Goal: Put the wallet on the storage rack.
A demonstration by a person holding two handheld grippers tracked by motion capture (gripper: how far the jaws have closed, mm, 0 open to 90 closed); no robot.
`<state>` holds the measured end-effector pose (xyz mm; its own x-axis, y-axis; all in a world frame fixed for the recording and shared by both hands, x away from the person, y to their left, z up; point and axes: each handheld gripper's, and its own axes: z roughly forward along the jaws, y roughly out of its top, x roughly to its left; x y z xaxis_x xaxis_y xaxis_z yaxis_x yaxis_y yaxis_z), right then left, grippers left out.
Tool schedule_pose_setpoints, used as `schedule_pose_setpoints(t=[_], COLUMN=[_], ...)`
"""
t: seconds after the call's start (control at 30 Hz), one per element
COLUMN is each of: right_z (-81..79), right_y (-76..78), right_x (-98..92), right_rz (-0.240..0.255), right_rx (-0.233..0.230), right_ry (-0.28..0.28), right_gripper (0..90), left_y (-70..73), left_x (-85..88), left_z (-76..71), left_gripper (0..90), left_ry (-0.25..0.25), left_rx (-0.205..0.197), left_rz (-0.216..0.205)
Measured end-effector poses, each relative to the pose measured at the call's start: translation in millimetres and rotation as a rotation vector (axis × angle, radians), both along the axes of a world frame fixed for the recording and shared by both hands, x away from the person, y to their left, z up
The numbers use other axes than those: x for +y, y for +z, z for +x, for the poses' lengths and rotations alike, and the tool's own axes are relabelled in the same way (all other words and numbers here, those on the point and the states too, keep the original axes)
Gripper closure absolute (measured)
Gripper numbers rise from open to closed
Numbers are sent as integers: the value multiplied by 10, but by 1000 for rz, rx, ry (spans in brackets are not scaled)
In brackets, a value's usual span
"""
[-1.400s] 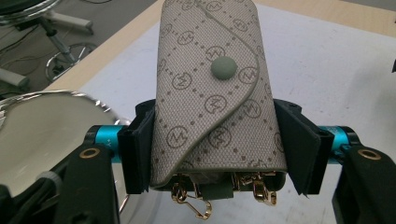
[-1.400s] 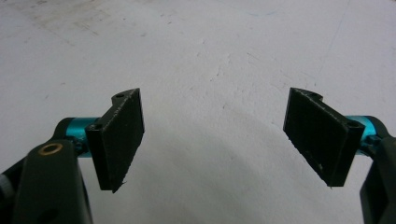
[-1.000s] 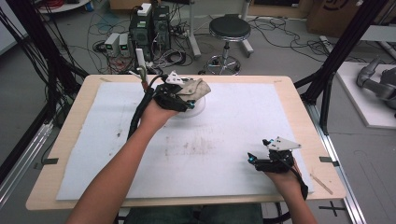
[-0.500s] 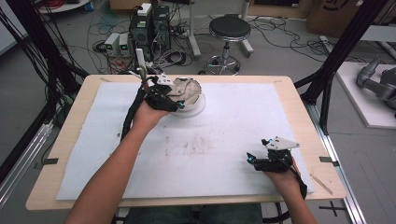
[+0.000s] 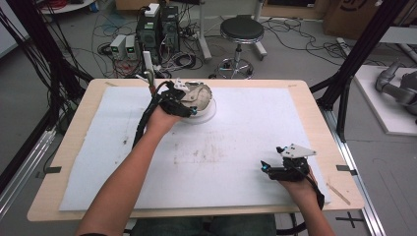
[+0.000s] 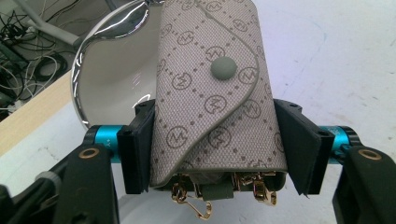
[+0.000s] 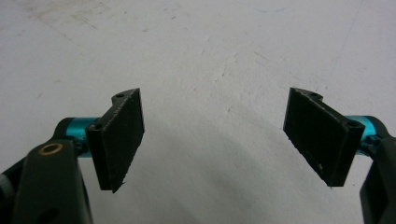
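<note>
Left tongs (image 6: 219, 149) are clamping a grey monogrammed fabric pouch (image 6: 212, 88) over the shiny metal bowl (image 6: 109, 79), not yet released. Right tongs (image 7: 215, 140) are resting apart, holding nothing, on the white-covered counter (image 5: 236, 162).

Bright even overhead light, soft shadows, slightly grainy pictures.

Wide bare white mat (image 5: 236, 147) across the table's middle and right half, open to passage. One obstacle near the far edge, left of centre: shiny bowl (image 5: 206, 109) with patterned pouch (image 6: 210, 93) over it. Black frame posts (image 5: 344, 88) crowding the far right corner.
</note>
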<state>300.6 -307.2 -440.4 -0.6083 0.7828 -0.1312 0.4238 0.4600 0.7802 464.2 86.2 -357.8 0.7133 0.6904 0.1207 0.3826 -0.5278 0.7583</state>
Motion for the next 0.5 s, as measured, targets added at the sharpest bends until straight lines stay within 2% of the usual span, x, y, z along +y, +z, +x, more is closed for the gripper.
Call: schedule_pose_setpoints(t=[0.5], right_z=[-12], right_y=[-4], right_x=[-13], right_rz=[1], right_rx=[6], right_ry=[1], right_gripper=[208], left_y=[-64], left_x=[-51], left_z=[143], left_gripper=[352], left_ry=[27], left_rx=[3], left_rz=[50])
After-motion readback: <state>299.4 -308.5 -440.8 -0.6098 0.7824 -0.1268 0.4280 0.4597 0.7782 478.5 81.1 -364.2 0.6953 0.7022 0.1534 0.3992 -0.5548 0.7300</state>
